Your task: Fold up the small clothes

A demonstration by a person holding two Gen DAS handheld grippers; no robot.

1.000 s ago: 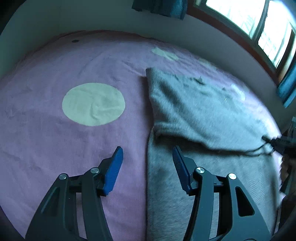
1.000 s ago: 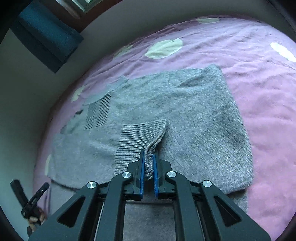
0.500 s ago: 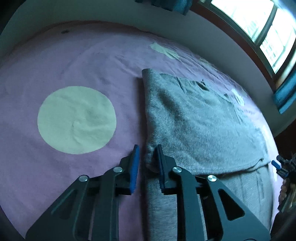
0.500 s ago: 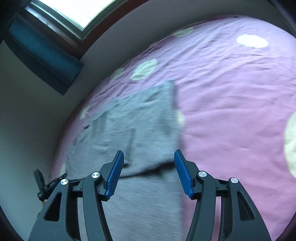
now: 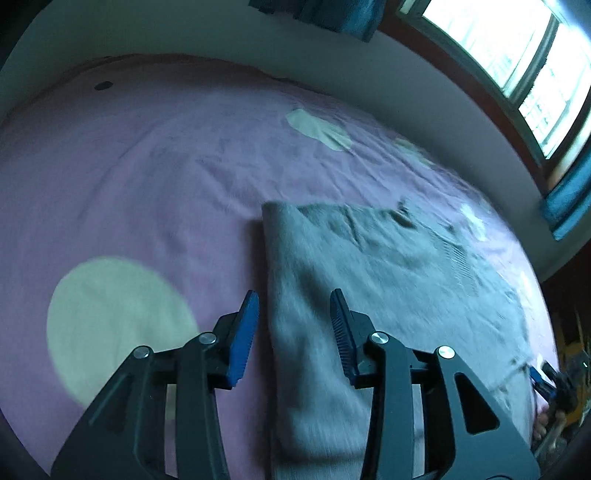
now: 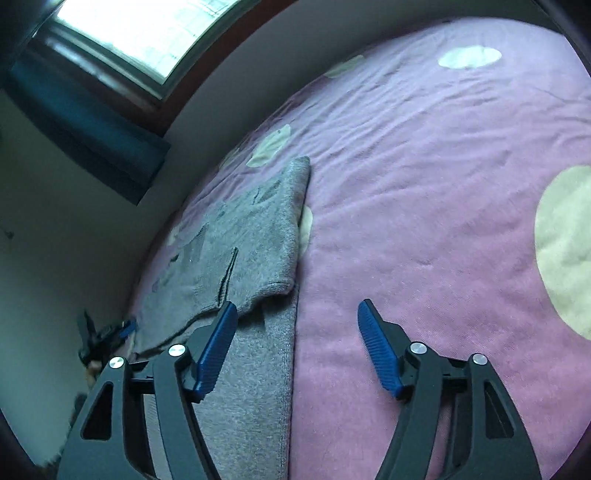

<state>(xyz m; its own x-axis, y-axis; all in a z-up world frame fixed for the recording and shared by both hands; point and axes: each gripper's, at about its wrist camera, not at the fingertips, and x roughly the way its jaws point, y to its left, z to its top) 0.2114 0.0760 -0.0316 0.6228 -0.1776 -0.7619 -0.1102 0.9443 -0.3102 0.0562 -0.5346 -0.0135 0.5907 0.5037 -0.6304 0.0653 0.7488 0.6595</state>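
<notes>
The grey knitted sweater lies flat on the pink bed cover, partly folded: an upper layer is turned over a lower one, and the edge of that fold runs across the garment in the right wrist view, ending in a rounded corner at the side of the sweater that borders the open pink cloth. The long axis of the sweater goes away from both cameras, toward the wall under the window. In the left wrist view its long straight side edge runs up from between the jaws to a far corner, so the left gripper stands right over this edge, one blue pad above the pink cover and the other above the grey knit. Its jaws are moderately apart and opening, with the sweater's edge under the gap but not pressed by the pads. The right gripper has its jaws wide and opening too; the lower layer's side edge passes between them, the left pad over the knit near the fold edge, the right pad over bare cover. Neither holds anything. I judge the left gripper better lined up with the long edge, and the right one nearer the folded corner, for the next fold. Pale round dots mark the cover beside the sweater.
</notes>
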